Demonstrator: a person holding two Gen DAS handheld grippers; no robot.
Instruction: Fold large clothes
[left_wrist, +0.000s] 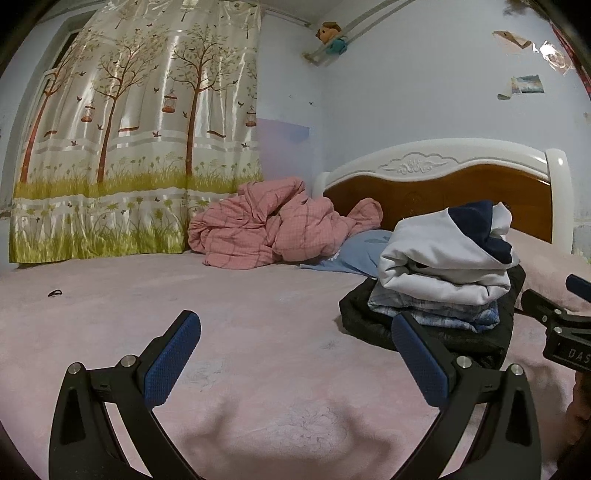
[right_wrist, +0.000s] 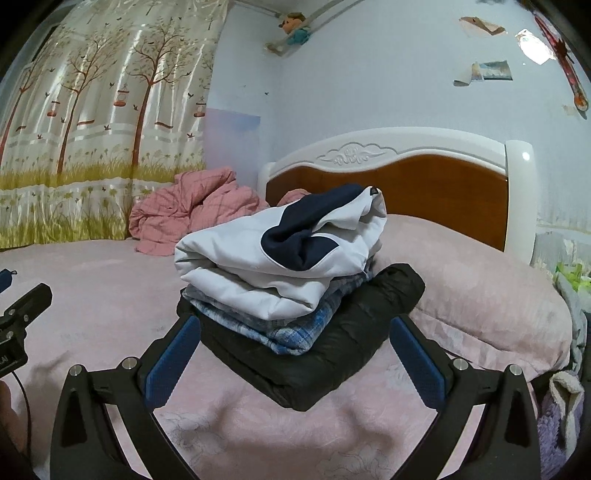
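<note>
A stack of folded clothes lies on the pink bed (right_wrist: 110, 302). On top is a white jacket with navy panels (right_wrist: 258, 254), under it a blue plaid garment (right_wrist: 295, 332), and at the bottom a black puffer jacket (right_wrist: 332, 354). My right gripper (right_wrist: 295, 328) stands open just in front of the stack, with nothing between its blue pads (right_wrist: 173, 358). My left gripper (left_wrist: 295, 328) is open too, over bare bed to the left of the stack. In the left wrist view the white jacket (left_wrist: 436, 258) sits at the right.
A crumpled pink checked quilt (left_wrist: 266, 225) and a blue pillow (left_wrist: 354, 251) lie near the headboard (left_wrist: 443, 188). A tree-print curtain (left_wrist: 129, 129) hangs at the left. A small dark item (left_wrist: 54, 293) lies on the bed. More fabric hangs off the bed's right side (right_wrist: 565, 391).
</note>
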